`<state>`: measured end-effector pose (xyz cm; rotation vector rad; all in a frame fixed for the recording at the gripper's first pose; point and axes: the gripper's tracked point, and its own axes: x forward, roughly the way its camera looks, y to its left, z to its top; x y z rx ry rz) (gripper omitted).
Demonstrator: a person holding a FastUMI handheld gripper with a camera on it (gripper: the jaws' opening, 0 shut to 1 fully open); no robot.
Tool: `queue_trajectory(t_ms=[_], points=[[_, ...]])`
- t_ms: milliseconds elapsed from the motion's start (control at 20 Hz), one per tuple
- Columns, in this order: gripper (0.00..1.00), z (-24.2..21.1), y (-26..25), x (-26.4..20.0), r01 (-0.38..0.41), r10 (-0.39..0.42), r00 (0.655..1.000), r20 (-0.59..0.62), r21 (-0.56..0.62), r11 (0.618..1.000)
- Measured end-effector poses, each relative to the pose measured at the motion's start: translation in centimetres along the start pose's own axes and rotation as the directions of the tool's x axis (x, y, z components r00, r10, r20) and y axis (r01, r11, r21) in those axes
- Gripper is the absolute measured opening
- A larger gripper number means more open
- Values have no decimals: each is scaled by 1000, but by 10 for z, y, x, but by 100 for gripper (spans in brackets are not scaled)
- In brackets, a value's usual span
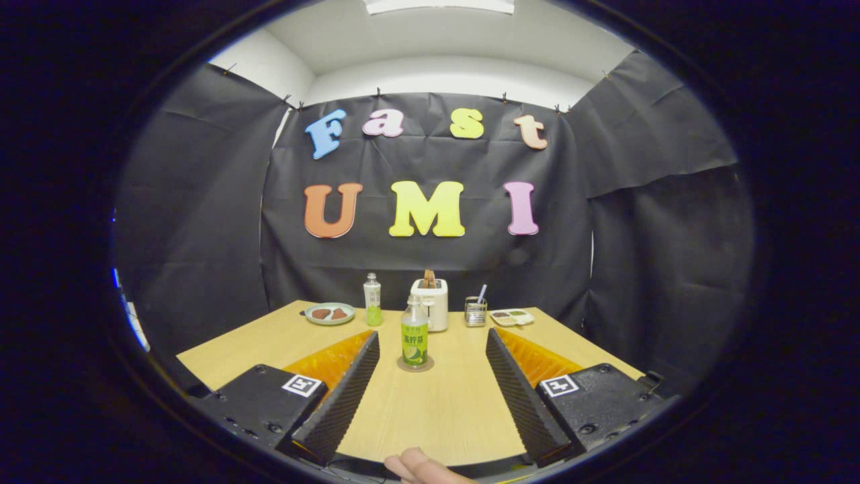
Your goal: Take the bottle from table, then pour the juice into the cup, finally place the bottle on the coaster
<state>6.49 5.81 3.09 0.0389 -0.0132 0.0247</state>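
A clear bottle with a green label [414,334] stands upright on a round coaster [403,366] on the wooden table [430,417]. It sits in the wide gap between my two fingers, nearer the left one and touching neither. My gripper [432,334] is open, with nothing held. Beyond the bottle, a cup [475,312] with a straw in it stands near the table's far edge, just right of a white toaster [431,304].
A second bottle [372,300] with green liquid low in it stands at the back, left of the toaster. A plate with brown pieces [329,313] lies at the far left, a small divided tray [512,316] at the far right. A person's fingertip [415,467] shows behind the fingers.
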Motion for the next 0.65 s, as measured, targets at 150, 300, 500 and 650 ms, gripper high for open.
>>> queue_trajectory(t_ms=[150, 300, 500, 650], points=[[100, -17, -3, -17, -12, 12, 1000, 7, -10, 1000], [100, -37, -4, -22, -30, 30, 1000, 3, -48, 998], [100, -47, -19, -24, -21, 22, 999, 24, -50, 999], [100, -56, -31, -19, -15, 16, 1000, 17, -6, 1000]])
